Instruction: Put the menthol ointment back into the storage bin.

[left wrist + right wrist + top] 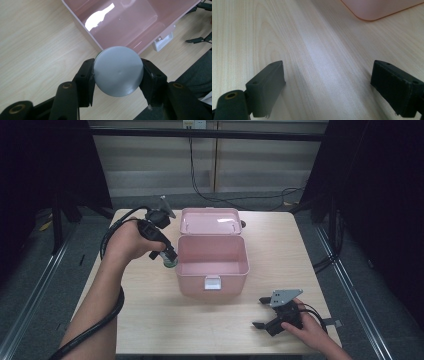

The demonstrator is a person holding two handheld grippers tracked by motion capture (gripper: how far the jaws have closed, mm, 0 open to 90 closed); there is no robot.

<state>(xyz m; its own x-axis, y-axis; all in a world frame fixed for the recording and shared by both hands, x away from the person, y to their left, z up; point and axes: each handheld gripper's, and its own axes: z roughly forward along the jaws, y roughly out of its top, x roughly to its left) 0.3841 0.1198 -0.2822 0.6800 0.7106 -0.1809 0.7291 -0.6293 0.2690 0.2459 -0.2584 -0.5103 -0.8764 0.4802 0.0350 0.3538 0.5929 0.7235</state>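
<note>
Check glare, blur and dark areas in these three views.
Left gripper view: white glare patch inside the pink box, grey cap sharp. Right gripper view: soft sheen on the table, jaws slightly blurred. High view: surroundings dark, table evenly lit.

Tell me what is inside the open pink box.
The pink box looks empty: the high view shows bare pink walls and floor. The left claw holds a grey-capped container at its left rim, hiding a corner of the interior in the left gripper view.
</note>
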